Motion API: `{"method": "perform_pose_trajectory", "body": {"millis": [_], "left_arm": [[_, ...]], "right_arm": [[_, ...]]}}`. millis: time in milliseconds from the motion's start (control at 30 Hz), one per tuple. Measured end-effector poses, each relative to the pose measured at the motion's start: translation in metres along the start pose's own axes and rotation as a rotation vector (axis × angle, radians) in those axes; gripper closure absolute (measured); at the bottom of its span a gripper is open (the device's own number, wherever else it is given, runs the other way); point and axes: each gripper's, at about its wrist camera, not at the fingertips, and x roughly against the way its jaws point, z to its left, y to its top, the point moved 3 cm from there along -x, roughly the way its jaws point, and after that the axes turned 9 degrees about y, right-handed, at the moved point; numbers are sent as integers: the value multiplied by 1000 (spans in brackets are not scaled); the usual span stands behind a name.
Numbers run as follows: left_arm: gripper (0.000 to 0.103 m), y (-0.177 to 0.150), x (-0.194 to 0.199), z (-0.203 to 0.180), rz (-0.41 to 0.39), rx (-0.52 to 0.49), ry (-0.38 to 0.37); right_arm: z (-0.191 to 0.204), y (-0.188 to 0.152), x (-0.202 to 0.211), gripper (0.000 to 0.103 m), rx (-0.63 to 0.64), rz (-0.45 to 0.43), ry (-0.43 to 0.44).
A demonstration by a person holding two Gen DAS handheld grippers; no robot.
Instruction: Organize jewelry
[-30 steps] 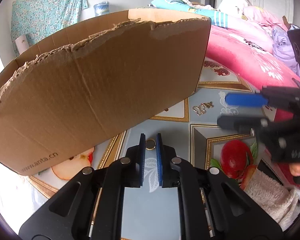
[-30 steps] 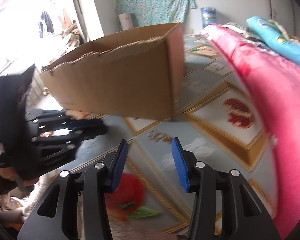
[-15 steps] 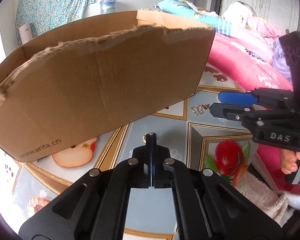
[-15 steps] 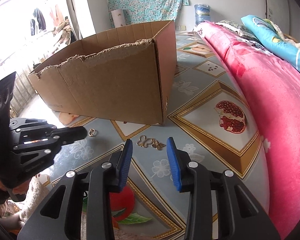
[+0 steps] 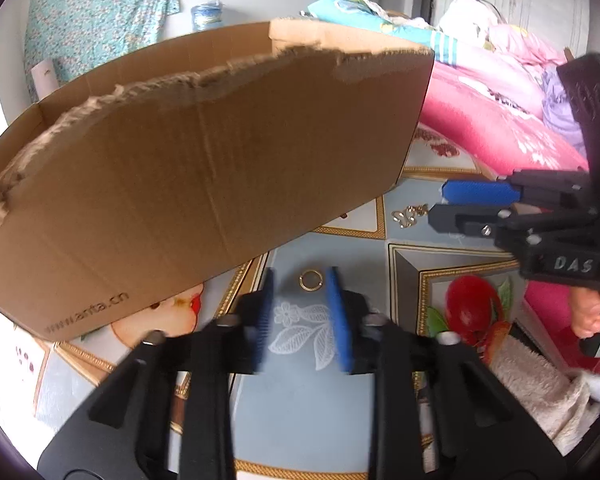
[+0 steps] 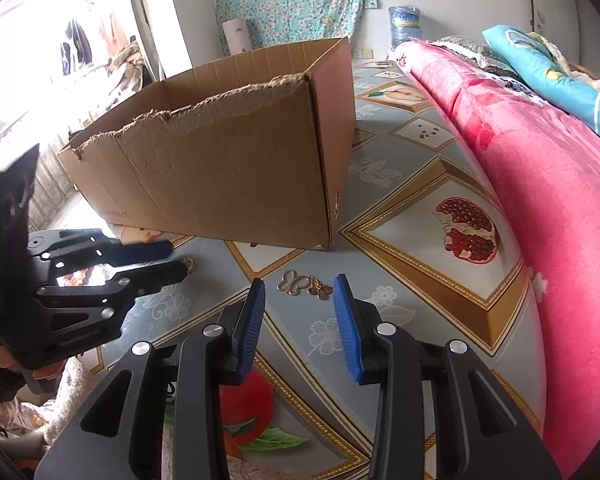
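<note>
We are opening our left gripper around a ring beside the box; our right gripper is gaping, empty.

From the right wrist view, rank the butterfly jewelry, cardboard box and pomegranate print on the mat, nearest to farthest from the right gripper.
From the right gripper:
1. Butterfly jewelry, on the mat just past the fingertips.
2. Pomegranate print, ahead to the right.
3. Cardboard box, ahead and left; its near corner and the print are close to call.
</note>
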Motion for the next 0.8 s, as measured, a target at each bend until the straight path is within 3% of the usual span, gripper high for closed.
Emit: {"method": "perform_pose_trajectory", "body": {"millis": [400, 800], "left_arm": [[88, 4, -3, -7, 0, -66, -2], [87, 6, -4, -7, 45, 3, 9]], "right_arm": [[-9, -3, -2, 68, -22, -1, 4], [-13, -4, -2, 68, -35, -7, 12]]}}
